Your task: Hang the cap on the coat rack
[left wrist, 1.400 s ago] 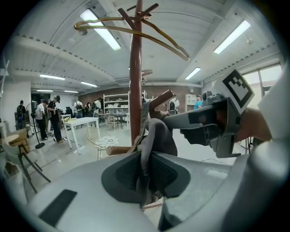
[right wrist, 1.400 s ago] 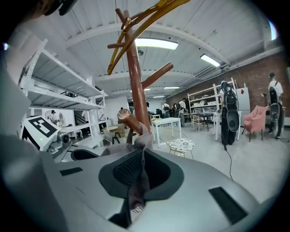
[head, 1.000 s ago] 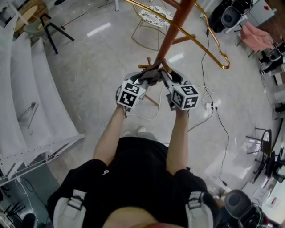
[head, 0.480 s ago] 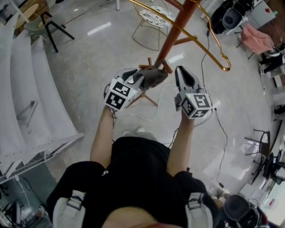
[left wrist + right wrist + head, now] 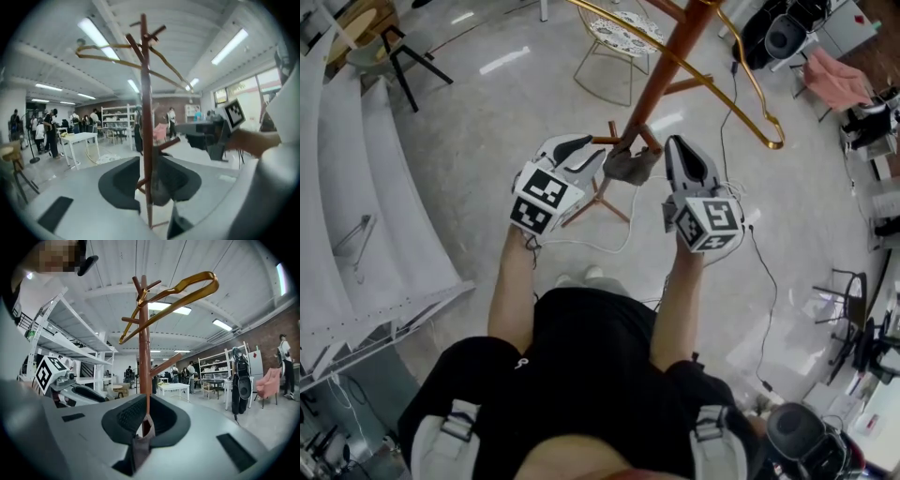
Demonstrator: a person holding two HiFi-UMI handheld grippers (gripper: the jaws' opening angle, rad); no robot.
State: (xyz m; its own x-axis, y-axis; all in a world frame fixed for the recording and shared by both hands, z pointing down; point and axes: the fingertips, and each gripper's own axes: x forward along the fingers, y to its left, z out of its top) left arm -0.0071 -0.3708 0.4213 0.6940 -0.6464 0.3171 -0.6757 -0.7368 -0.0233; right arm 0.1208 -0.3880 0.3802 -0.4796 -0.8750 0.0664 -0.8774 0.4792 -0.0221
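A grey-brown cap (image 5: 630, 166) hangs on a low peg of the orange-brown coat rack (image 5: 661, 80). My left gripper (image 5: 598, 153) sits just left of the cap. Its wide-spread jaws are closing a little, and the cap (image 5: 161, 187) and the pole (image 5: 144, 93) show in the gap without touching the pads. My right gripper (image 5: 673, 145) is just right of the cap and apart from it. Its jaws are closing to a narrow slit with nothing pressed between them. Through that slit I see the pole (image 5: 145, 333) and the cap (image 5: 139, 444) lower down.
A gold hanger (image 5: 741, 80) hangs from the rack's upper pegs. White shelving (image 5: 356, 187) runs along the left. A wire chair (image 5: 619, 42) stands behind the rack, and cables (image 5: 741, 225) lie on the floor at right. People stand far off in both gripper views.
Both grippers have let go of the cap and drawn apart, left leftward and right rightward. The cap stays on the peg. The right jaws have come nearly together.
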